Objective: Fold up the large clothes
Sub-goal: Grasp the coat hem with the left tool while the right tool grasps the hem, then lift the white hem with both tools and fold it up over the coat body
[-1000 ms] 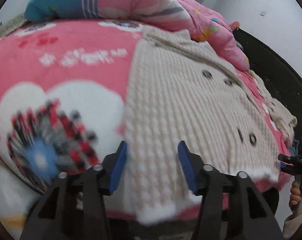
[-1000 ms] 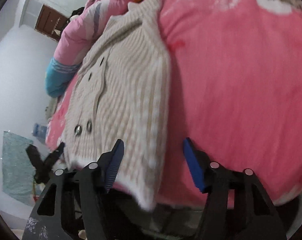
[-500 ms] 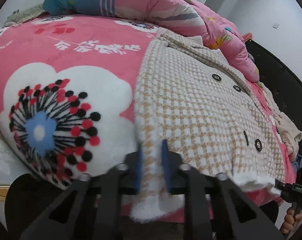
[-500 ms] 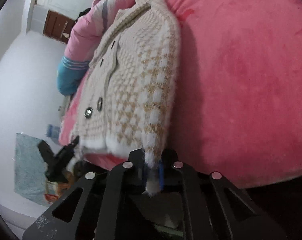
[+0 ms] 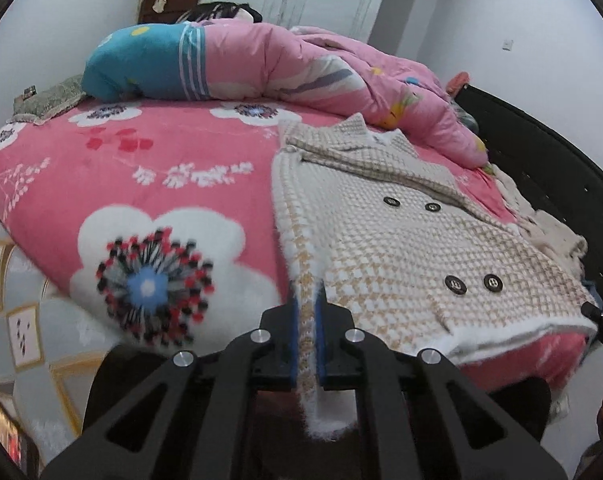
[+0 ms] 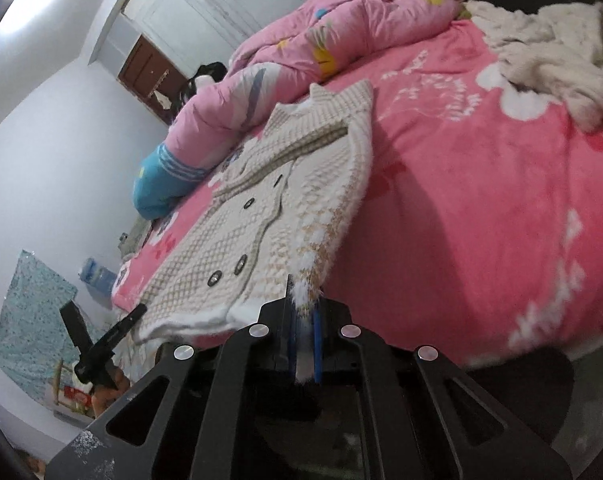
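White-walled bedroom, pink floral blanket (image 5: 173,168) across bed. Cream houndstooth coat (image 5: 389,240) spread face up near foot edge, buttons showing. Left gripper (image 5: 308,332) clamped on one hem corner, right gripper (image 6: 303,332) clamped on the other, hem lifted slightly. Pink quilt (image 5: 301,68) bunched behind collar. Possibly another pale garment (image 6: 553,52) further off.

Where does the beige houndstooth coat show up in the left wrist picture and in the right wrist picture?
Left wrist: the coat fills the centre-right, its hem corner clamped in the left gripper.
Right wrist: the coat lies centre-left, its other hem corner clamped in the right gripper.
Shared landmark: the blue-ended pink quilt behind the collar.
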Available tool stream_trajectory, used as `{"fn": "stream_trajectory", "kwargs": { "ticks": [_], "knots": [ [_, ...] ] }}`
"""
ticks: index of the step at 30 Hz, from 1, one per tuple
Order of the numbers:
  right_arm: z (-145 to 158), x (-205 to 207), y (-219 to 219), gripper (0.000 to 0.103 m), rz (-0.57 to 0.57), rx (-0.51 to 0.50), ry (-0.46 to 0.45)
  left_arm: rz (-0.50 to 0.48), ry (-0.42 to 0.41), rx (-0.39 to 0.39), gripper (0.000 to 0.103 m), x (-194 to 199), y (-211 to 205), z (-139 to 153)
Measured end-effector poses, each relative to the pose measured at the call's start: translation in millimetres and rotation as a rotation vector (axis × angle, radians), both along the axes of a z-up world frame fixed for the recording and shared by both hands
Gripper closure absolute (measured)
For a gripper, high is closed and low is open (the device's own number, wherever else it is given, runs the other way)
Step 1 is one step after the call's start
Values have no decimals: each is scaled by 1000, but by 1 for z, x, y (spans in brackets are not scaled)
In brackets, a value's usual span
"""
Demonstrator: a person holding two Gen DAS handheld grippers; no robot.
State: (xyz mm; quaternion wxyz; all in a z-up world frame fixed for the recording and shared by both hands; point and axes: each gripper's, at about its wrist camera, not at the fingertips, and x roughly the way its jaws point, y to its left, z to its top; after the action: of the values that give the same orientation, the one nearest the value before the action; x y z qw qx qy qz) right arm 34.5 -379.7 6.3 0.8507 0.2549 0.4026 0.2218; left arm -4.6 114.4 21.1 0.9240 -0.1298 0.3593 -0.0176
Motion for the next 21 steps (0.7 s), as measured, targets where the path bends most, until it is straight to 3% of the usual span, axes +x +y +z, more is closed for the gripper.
{"fn": "stream_trajectory", "kwargs": {
  "ticks": [3,7,14,21],
  "knots": [
    [-29,-15,-3,99,6,-13,67,-12,39,-38,97,-18,1,-17],
    [-72,-8,-7,99,-6,46,192,-13,111,-45,97,-23,-6,-51],
    [-8,8,-5,99,-6,85,21,-37,7,-94,97,-11,3,3],
    [22,71,7,98,-32,130,-36,-13,5,-152,96,54,18,23]
  ]
}}
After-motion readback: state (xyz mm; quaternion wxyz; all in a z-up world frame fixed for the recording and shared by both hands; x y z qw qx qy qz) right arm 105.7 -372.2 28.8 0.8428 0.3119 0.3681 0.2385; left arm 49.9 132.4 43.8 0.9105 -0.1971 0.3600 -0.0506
